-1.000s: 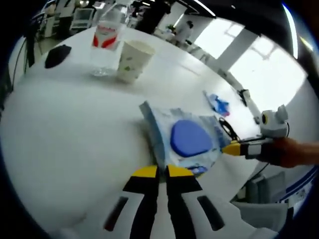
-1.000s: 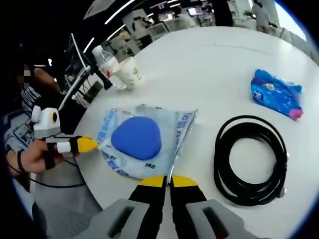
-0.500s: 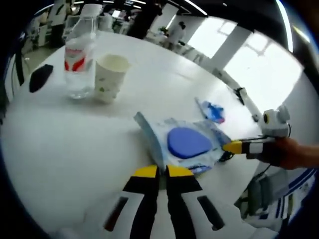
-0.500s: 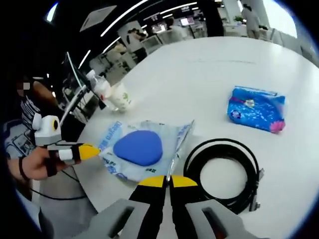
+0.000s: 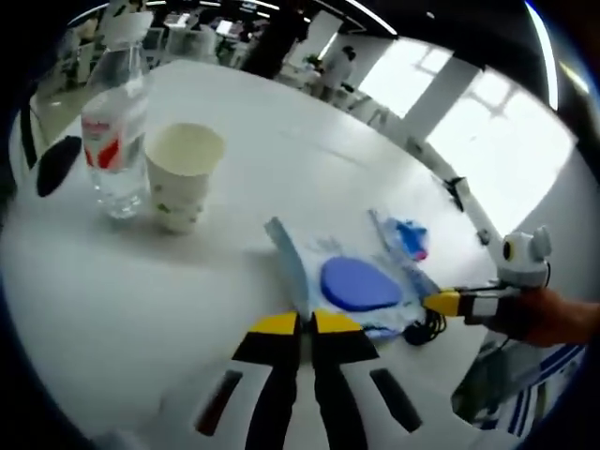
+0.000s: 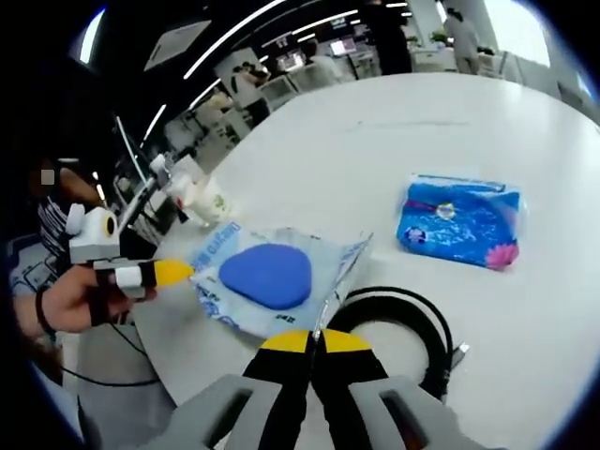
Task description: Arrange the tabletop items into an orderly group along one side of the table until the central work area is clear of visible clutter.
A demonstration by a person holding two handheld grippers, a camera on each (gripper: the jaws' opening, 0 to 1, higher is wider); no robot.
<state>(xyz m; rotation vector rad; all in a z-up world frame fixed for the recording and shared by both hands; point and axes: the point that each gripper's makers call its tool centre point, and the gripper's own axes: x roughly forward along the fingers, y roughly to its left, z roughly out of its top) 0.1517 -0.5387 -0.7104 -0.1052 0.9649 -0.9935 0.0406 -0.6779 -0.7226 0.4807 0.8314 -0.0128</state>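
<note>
Plastic pouch: blue pad inside, lifted over white table
Left gripper: clenched on pouch edge
Right gripper: clenched on opposite edge

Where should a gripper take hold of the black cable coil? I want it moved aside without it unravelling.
The black cable coil lies flat on the table, its near-left arc tucked under the clear packet. Probably best: pinch the bundled loops on the far right arc, coming from above, jaws straddling all the strands.
</note>
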